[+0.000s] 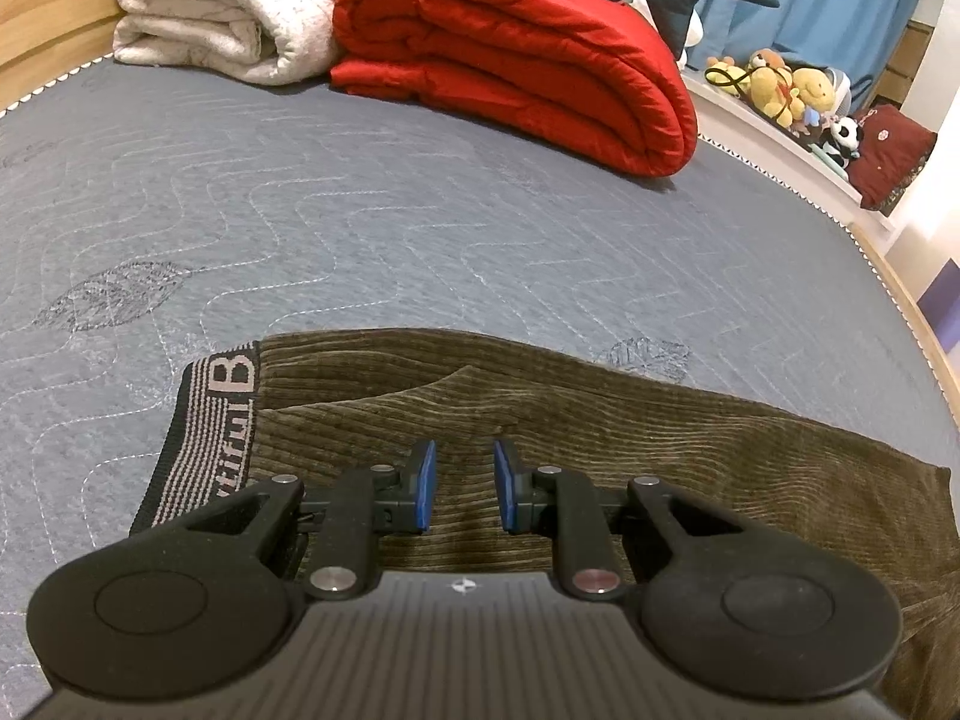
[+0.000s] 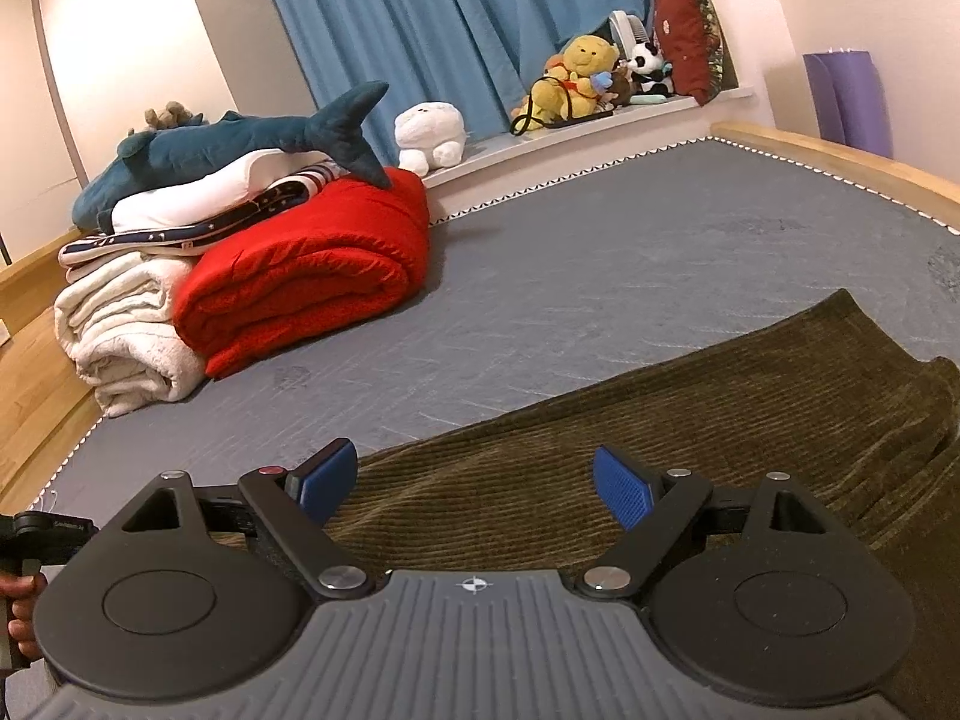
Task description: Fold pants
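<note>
**Olive corduroy pants flat on the bed, both claws over them**

Across the lower half of the left wrist view, the olive-brown corduroy pants (image 1: 600, 420) lie flat on the grey quilted mattress (image 1: 360, 210), their black striped elastic waistband (image 1: 204, 438) at lower left. The left claw (image 1: 463, 489) hangs over the cloth just right of that waistband, its blue pads (image 1: 423, 486) narrowly apart, with no fold of cloth visibly pinched between them. At the upper centre of the frame sits a rolled red quilt (image 1: 510, 60), with a folded cream blanket (image 1: 222, 18) to its left.

From the right wrist view, the right claw (image 2: 474, 486) is spread wide above the pants (image 2: 660, 420), which run from the lower centre to the right edge; nothing is between its pads (image 2: 624, 489). A blue plush shark (image 2: 240, 144) tops the bedding pile at the left, before a blue curtain (image 2: 450, 18). A person's hand (image 2: 21, 612) shows at the lower left edge.
</note>
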Action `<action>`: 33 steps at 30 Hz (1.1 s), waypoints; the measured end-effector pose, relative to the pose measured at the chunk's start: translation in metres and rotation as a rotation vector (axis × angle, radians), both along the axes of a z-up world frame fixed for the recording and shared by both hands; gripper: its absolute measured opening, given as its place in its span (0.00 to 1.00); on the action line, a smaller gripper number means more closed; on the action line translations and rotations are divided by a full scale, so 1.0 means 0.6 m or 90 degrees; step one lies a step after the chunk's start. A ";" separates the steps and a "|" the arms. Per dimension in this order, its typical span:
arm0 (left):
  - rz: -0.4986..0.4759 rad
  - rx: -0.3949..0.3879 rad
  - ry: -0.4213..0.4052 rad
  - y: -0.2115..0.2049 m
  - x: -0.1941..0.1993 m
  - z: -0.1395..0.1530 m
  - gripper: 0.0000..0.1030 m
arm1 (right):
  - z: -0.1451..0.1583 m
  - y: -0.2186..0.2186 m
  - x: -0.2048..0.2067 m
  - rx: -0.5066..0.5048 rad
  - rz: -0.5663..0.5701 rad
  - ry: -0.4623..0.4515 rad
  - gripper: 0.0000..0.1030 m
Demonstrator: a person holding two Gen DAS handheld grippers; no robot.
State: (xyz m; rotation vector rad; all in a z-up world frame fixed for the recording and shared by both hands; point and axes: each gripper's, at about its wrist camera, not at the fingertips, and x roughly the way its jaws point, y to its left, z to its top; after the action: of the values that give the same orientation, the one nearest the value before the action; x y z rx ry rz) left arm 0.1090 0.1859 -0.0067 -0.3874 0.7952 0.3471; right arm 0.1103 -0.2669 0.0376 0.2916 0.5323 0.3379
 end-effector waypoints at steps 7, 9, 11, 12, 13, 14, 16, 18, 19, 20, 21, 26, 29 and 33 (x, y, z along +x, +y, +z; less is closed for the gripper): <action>0.014 -0.065 0.016 0.039 -0.010 -0.011 0.22 | 0.000 -0.007 0.004 0.019 -0.017 0.013 0.85; 0.026 -0.104 0.052 0.059 0.002 -0.027 0.22 | 0.001 -0.013 0.004 0.034 -0.021 0.021 0.85; 0.022 -0.088 0.063 0.068 0.021 -0.026 0.22 | 0.004 -0.021 0.003 0.046 -0.017 0.024 0.85; 0.017 -0.065 0.065 0.070 0.031 -0.022 0.25 | 0.006 -0.024 0.002 0.047 -0.013 0.023 0.85; 0.010 -0.042 0.065 0.072 0.043 -0.018 0.27 | 0.008 -0.025 0.001 0.044 -0.010 0.022 0.85; 0.004 -0.025 0.064 0.075 0.055 -0.016 0.36 | 0.009 -0.027 -0.001 0.041 -0.008 0.020 0.85; -0.010 0.002 0.065 0.084 0.082 -0.016 0.47 | 0.010 -0.032 -0.003 0.038 -0.005 0.020 0.85; -0.023 0.025 0.067 0.096 0.110 -0.019 0.50 | 0.012 -0.040 -0.002 0.037 -0.003 0.024 0.85; -0.035 0.035 0.070 0.102 0.125 -0.024 0.53 | 0.013 -0.044 -0.002 0.037 -0.003 0.024 0.85; -0.050 0.042 0.074 0.108 0.139 -0.033 0.62 | 0.014 -0.047 -0.002 0.035 -0.004 0.026 0.85; -0.067 0.045 0.080 0.114 0.152 -0.044 0.69 | 0.015 -0.051 -0.002 0.033 -0.005 0.028 0.85; -0.159 0.079 0.110 0.124 0.202 -0.093 0.77 | 0.019 -0.067 -0.003 0.037 -0.008 0.035 0.85; -0.207 0.065 0.115 0.120 0.215 -0.113 0.80 | 0.020 -0.075 -0.005 0.027 -0.011 0.038 0.85; -0.239 0.047 0.119 0.116 0.220 -0.116 0.46 | 0.021 -0.085 -0.007 0.017 -0.019 0.042 0.85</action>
State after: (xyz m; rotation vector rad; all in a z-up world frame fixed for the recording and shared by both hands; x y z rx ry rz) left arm 0.2411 0.2553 -0.0766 -0.1323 1.0139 0.0605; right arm 0.1060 -0.3178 0.0503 0.3378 0.5887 0.3073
